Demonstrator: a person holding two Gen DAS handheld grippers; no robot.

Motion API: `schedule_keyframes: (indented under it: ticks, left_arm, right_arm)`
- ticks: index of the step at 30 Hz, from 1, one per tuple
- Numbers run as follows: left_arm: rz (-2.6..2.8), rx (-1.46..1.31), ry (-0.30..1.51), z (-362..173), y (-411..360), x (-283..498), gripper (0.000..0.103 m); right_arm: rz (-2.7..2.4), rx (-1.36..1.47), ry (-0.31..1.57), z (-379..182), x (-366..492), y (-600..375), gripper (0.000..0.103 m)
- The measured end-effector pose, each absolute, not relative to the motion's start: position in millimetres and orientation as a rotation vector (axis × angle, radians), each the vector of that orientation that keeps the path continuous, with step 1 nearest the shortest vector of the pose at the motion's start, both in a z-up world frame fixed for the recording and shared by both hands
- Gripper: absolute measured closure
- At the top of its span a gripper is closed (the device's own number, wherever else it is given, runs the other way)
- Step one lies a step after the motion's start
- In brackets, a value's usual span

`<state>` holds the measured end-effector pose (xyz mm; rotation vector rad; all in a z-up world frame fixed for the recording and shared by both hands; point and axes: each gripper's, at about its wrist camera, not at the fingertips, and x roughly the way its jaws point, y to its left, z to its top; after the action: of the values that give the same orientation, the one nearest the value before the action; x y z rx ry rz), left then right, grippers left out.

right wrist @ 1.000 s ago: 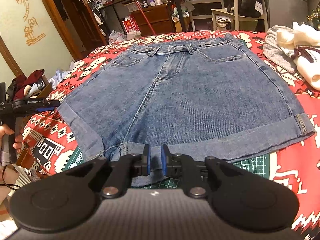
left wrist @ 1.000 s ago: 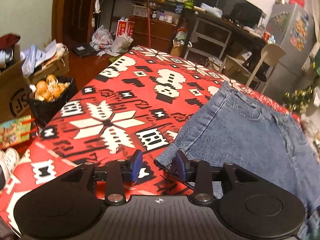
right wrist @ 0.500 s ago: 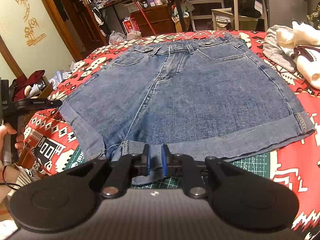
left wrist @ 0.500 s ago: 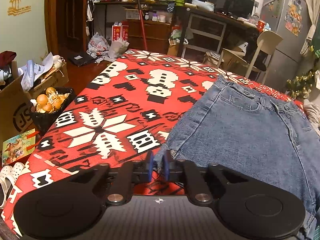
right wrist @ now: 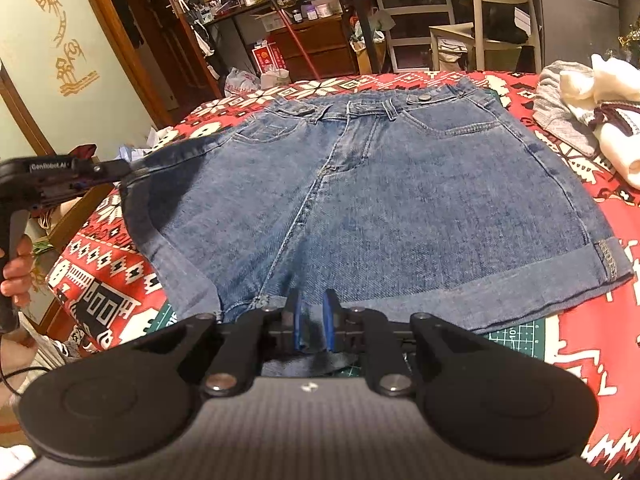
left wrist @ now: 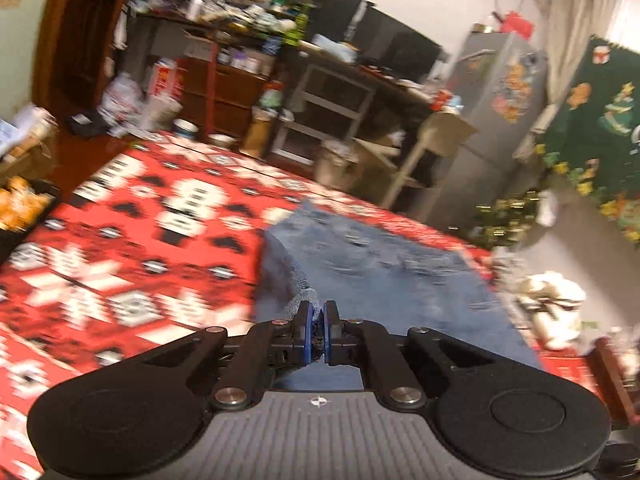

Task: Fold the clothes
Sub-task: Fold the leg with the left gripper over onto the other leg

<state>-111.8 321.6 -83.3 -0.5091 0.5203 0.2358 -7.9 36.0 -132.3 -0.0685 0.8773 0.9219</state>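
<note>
Blue denim shorts [right wrist: 400, 200] lie front side up on the red patterned tablecloth [right wrist: 100, 300], waistband at the far end. My left gripper [left wrist: 315, 322] is shut on the shorts' [left wrist: 380, 272] left side edge and holds that edge raised off the cloth. The right wrist view shows this left gripper [right wrist: 120, 170] at the left with the lifted denim, held by a hand [right wrist: 16, 276]. At the middle of the near hem sits my right gripper [right wrist: 312, 320], its blue pads closed on the denim, and a bit of hem is drawn towards the camera.
A pile of white and grey clothes [right wrist: 592, 120] lies at the table's right side, also seen as white clothes [left wrist: 552, 308] in the left wrist view. A green cutting mat [right wrist: 516, 332] shows under the near hem. Shelves, a chair [right wrist: 500, 20] and clutter stand beyond the far edge.
My left gripper went from open to shut on the shorts' left edge, then lifted it and swung right; its view is now blurred. The right gripper stayed at the hem.
</note>
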Motion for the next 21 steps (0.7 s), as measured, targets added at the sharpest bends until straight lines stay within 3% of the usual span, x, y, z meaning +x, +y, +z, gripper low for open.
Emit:
schedule_keyframes:
  ticks: [14, 21]
  left_arm:
    - [0.021, -0.495, 0.632, -113.3, 235.3, -66.4, 0.098]
    - [-0.022, -0.455, 0.652, -112.7, 211.6, -68.0, 0.098]
  right_arm:
    - [0.949, 0.069, 0.874, -124.0, 8.9, 39.1, 0.089]
    - [1.001, 0.259, 0.921, -125.8, 28.3, 47.2, 0.082]
